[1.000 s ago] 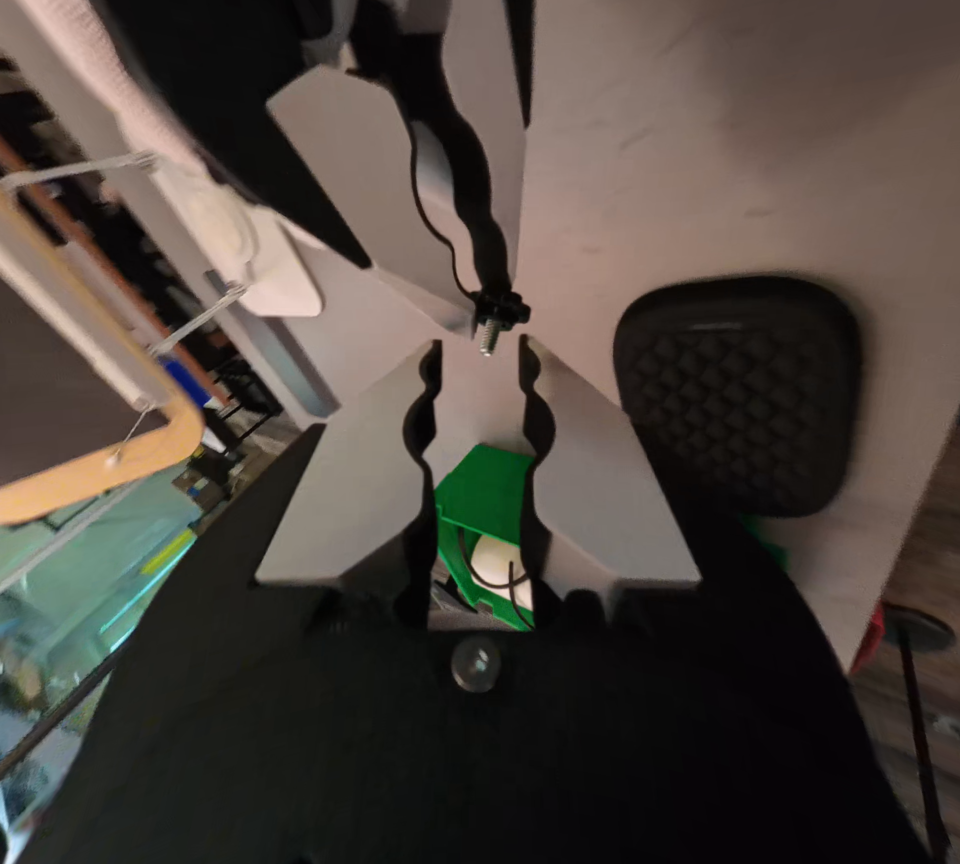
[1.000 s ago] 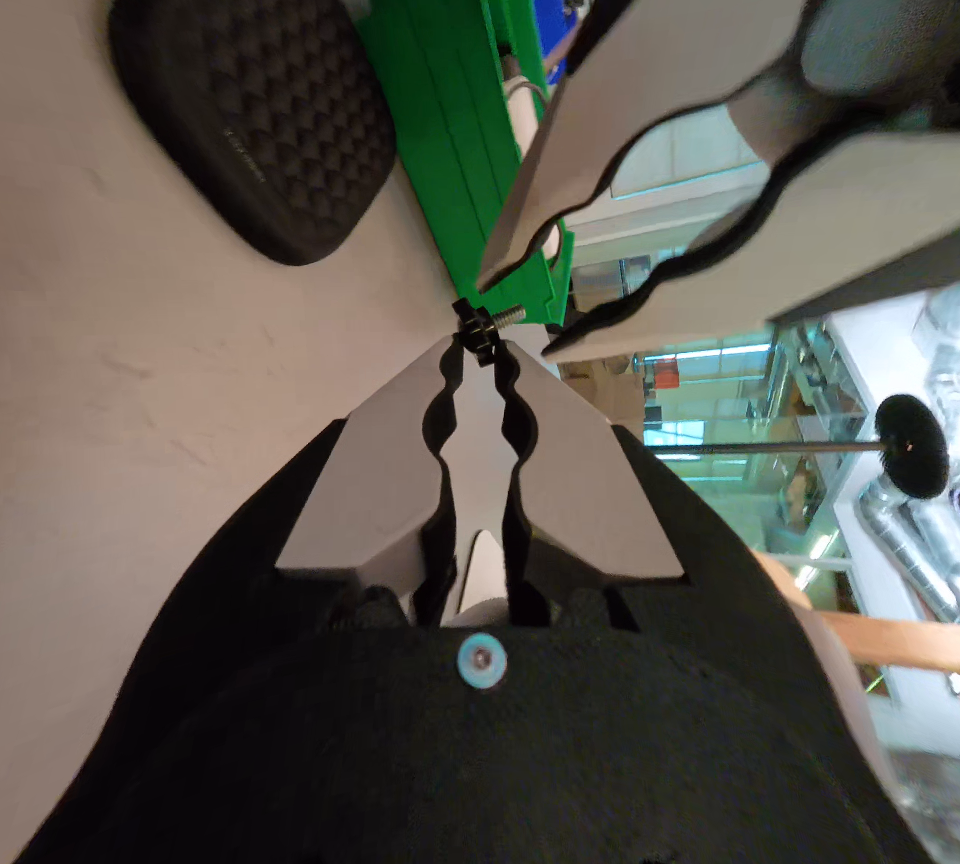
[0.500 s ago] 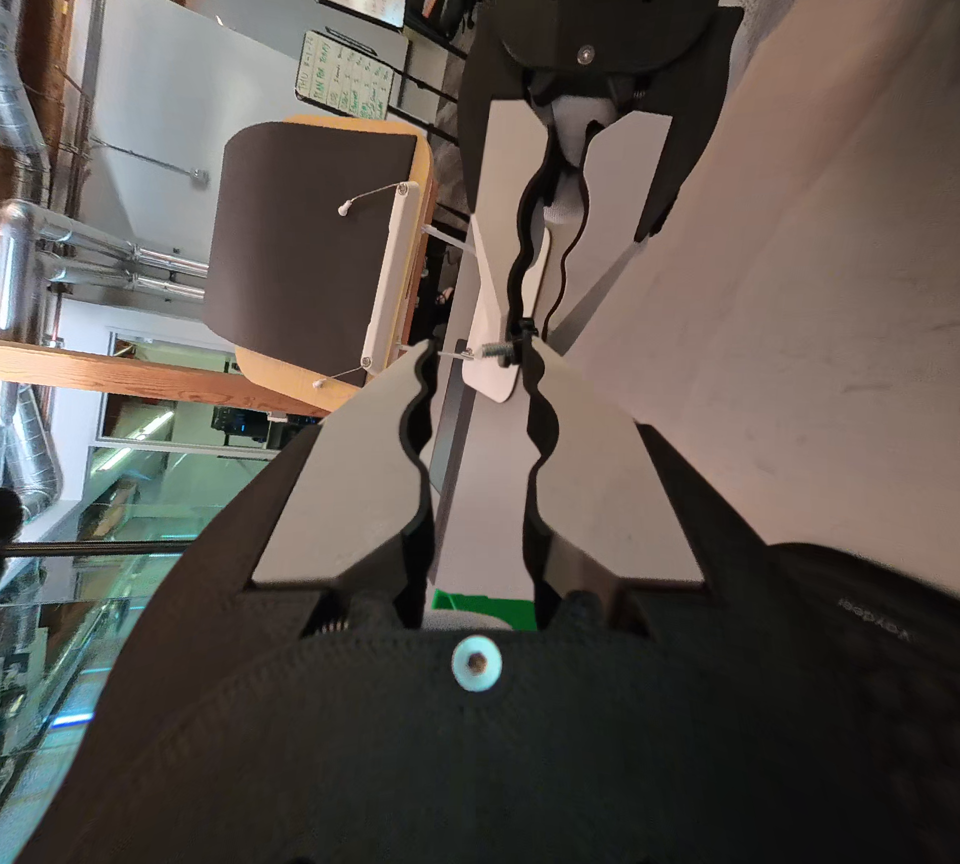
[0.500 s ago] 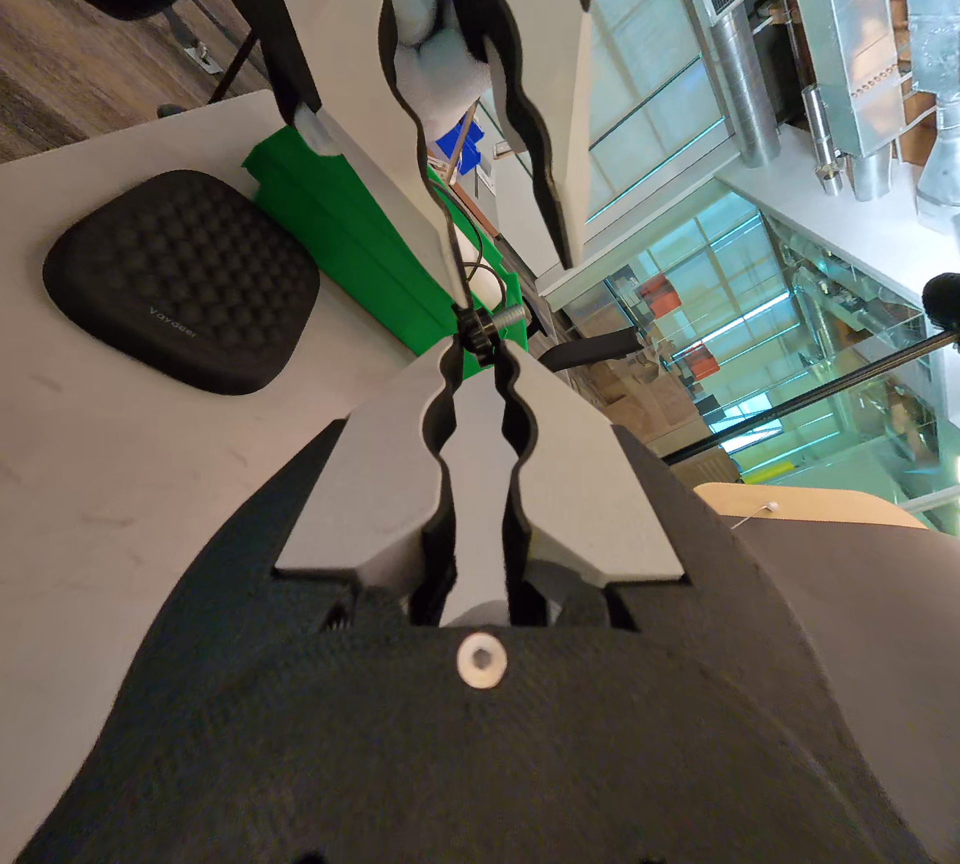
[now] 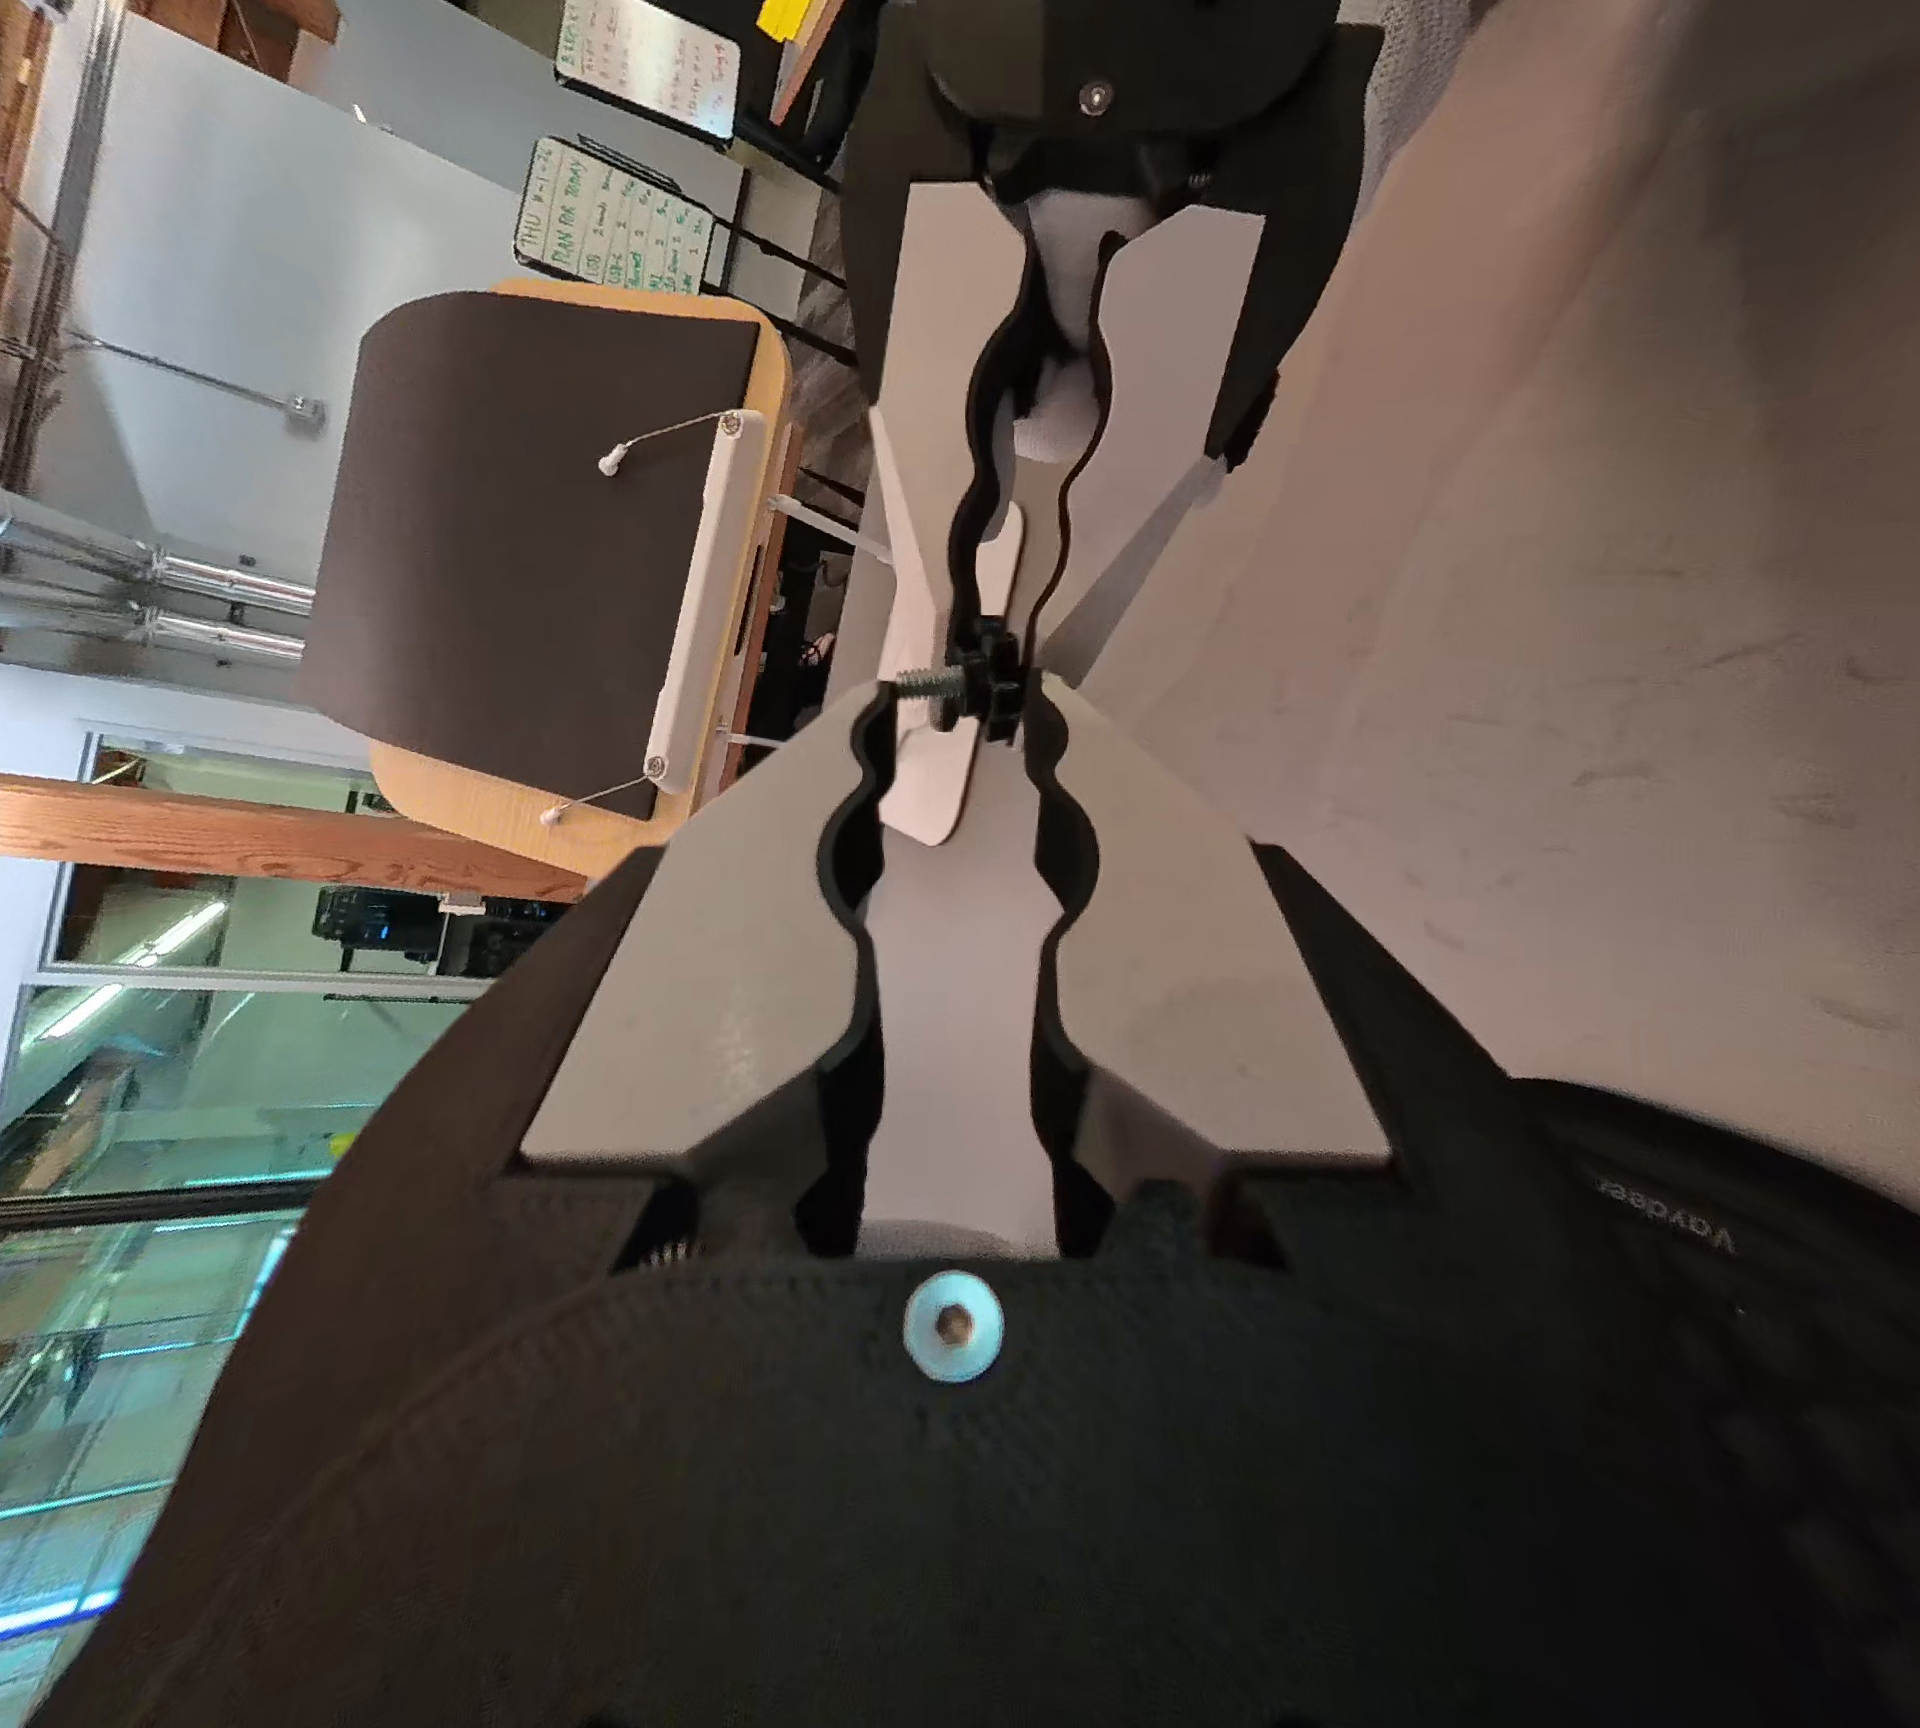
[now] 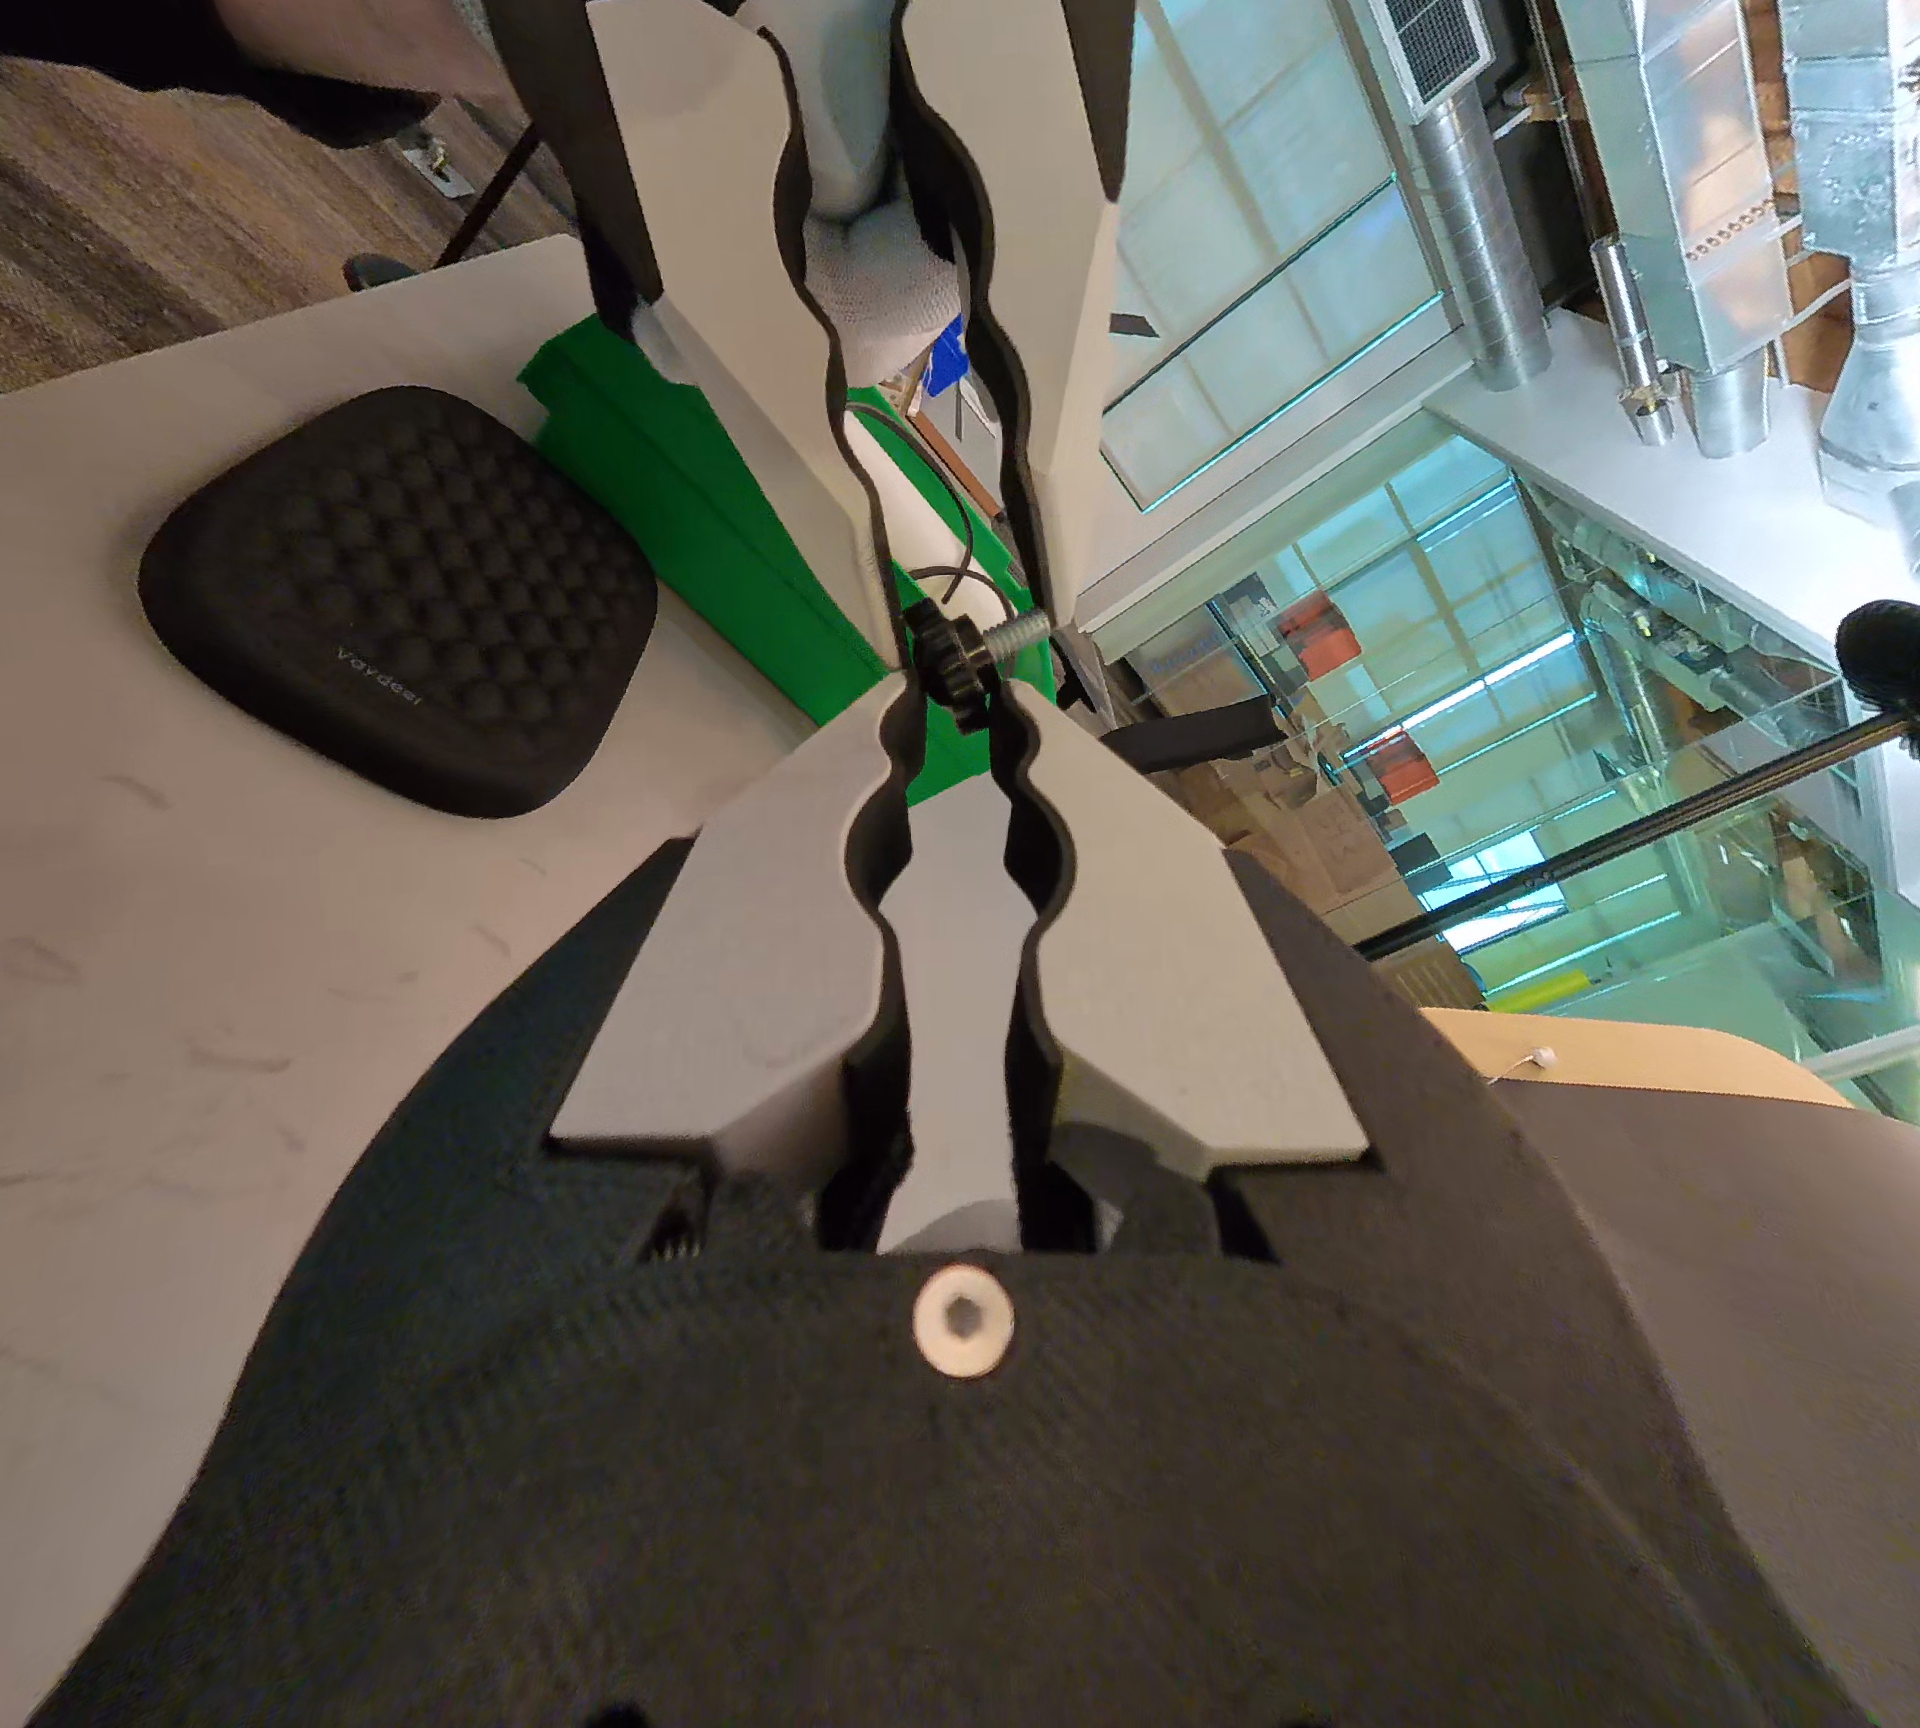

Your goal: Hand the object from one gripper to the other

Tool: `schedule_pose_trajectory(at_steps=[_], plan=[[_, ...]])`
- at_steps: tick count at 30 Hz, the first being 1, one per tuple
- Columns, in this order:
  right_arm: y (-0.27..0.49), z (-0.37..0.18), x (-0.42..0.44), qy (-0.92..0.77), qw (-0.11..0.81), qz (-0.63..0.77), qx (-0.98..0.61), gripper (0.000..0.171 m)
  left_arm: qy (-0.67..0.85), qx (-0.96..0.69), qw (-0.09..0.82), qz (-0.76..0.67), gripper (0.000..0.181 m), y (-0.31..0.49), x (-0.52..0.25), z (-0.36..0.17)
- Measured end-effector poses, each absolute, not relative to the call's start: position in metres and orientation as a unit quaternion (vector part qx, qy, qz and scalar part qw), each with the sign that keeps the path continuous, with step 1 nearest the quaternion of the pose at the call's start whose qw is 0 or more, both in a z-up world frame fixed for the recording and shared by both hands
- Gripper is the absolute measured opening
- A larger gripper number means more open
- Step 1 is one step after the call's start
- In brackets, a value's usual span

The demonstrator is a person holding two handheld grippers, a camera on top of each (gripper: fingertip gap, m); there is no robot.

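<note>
The right gripper pinches the black knob screw; the open left gripper faces it at 12 o'clock, ready to take it.

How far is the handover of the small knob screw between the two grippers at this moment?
Done: the grippers have met tip to tip above the table. In hand: the right gripper holds the black knob screw, while the left gripper has open jaws around it, threaded end toward one finger. Left: the left jaws must close and the right jaws release.
</note>
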State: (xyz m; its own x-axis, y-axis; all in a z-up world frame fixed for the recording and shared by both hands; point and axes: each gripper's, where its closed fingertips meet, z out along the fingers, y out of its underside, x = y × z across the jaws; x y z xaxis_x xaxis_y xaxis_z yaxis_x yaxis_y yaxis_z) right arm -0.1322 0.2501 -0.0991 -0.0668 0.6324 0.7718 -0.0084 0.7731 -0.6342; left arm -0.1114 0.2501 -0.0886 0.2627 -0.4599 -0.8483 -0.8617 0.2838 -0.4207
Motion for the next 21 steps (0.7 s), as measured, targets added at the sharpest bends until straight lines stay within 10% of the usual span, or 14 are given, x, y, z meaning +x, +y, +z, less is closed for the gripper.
schedule_pose_trajectory(at_steps=[21], plan=[[0.229, -0.094, -0.119, -0.713, 0.674, 0.168, -0.099, 0.021, 0.654, -0.654, 0.379, -0.032, 0.022, 0.224, -0.126, -0.097]])
